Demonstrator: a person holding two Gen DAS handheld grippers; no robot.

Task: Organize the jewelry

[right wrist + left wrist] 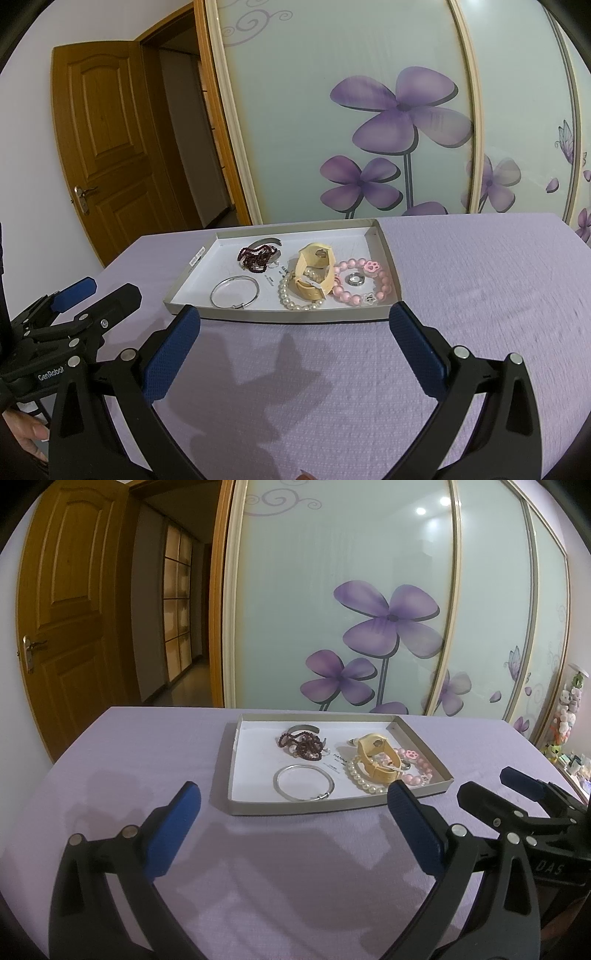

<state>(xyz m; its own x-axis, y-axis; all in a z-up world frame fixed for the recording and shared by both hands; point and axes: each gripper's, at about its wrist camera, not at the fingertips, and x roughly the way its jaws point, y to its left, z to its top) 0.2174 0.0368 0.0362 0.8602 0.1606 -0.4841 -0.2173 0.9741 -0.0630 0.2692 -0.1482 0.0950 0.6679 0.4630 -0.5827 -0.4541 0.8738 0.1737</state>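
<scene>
A shallow grey cardboard tray (236, 771) (184, 295) lies on the lilac tablecloth. In it are a silver bangle (303, 782) (235, 292), a dark red bead strand (301, 743) (255, 258), a yellow watch (376, 757) (314, 269), a pearl bracelet (364, 781) (295, 299), a pink bead bracelet (417, 770) (360, 282) and a small ring (356, 279). My left gripper (293, 805) is open and empty just short of the tray's near edge. My right gripper (295, 325) is open and empty, also just short of the tray.
The right gripper's body (524, 812) shows at the right of the left wrist view; the left gripper's body (74, 317) at the left of the right wrist view. Flower-printed sliding doors (369, 609) stand behind the table. A wooden door (62, 609) is at the left.
</scene>
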